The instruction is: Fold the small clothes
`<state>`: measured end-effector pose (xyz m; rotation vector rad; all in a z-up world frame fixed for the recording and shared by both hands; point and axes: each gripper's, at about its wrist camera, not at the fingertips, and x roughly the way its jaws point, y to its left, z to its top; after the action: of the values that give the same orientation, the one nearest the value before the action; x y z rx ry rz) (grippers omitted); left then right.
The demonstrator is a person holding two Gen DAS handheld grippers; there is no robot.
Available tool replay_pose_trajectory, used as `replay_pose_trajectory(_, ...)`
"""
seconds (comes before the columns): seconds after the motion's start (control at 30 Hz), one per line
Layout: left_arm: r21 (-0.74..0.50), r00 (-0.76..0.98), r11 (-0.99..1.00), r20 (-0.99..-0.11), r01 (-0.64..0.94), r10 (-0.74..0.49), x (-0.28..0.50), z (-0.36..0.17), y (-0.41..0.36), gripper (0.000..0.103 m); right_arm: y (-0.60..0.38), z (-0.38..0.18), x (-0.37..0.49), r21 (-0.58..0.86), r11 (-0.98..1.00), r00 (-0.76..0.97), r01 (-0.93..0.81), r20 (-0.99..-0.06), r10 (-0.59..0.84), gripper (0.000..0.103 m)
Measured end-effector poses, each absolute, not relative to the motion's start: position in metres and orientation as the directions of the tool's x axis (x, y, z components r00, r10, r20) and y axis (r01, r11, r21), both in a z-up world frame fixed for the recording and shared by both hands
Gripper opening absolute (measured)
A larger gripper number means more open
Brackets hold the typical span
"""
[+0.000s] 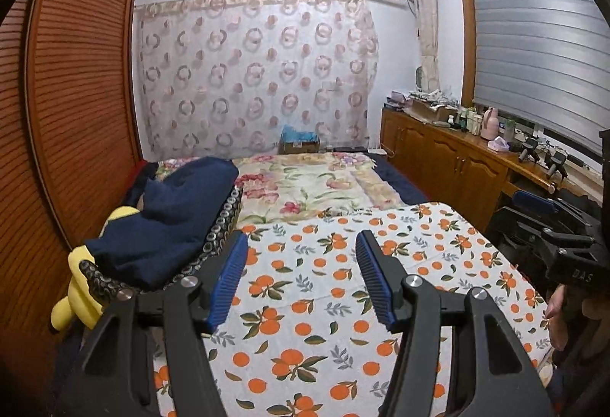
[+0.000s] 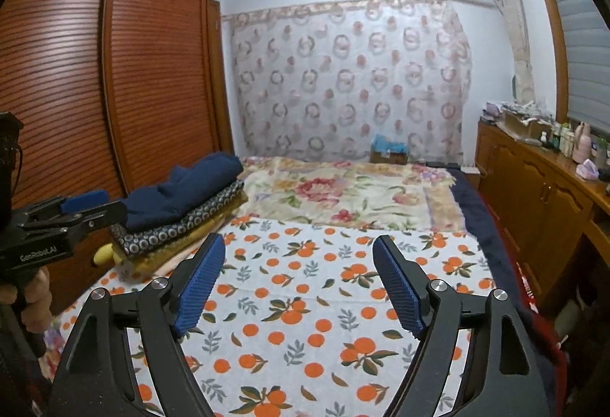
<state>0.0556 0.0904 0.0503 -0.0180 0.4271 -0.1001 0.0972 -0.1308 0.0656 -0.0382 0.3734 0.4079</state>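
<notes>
**Both claws hovering over the orange-print cloth**

Left gripper (image 1: 301, 257) and right gripper (image 2: 299, 260) are both hanging with fingers spread wide, gripping nothing. The stack of folded clothes (image 2: 183, 211) is sitting at the far left of the orange-print cloth (image 2: 305, 302) (navy piece on top), long axis running near-left to far-right. A cardboard box (image 2: 389, 154) at the far wall is holding something blue. Plenty of bare cloth lying right of the stack.

We see a printed cloth (image 2: 305, 302) spread over the near end of the bed (image 2: 472, 226); a blanket (image 2: 343, 196) lies behind it. A stack of folded clothes (image 2: 183, 211) sits at the cloth's left edge, beside the wardrobe (image 2: 114, 74). A cabinet (image 2: 541, 196) runs along the bed's right; a curtain (image 2: 343, 81) hangs behind.
</notes>
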Motion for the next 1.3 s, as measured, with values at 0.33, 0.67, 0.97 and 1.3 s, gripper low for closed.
replay_pose_trajectory(0.33, -0.044, 0.926, 0.996, -0.366, 0.078, -0.088, 0.039, 0.069, 0.093, 0.058, -0.145, 0.082, 0.076, 0.034, 0.944, 0.894, -0.329, -0.31, 0.322, 0.085)
replay_pose_trajectory(0.67, -0.048, 0.927, 0.997, -0.368, 0.066, -0.079, 0.036, 0.068, 0.095, 0.058, -0.145, 0.083, 0.072, 0.02, 0.949, 0.902, -0.314, -0.304, 0.305, 0.085)
replay_pose_trajectory(0.97, -0.048, 0.926, 0.997, -0.369, 0.066, -0.079, 0.037, 0.068, 0.096, 0.058, -0.144, 0.082, 0.071, 0.019, 0.95, 0.903, -0.313, -0.305, 0.303, 0.085)
replay_pose_trajectory(1.3, -0.046, 0.926, 0.997, -0.369, 0.064, -0.077, 0.036, 0.069, 0.096, 0.059, -0.144, 0.082, 0.071, 0.017, 0.95, 0.903, -0.312, -0.305, 0.302, 0.086)
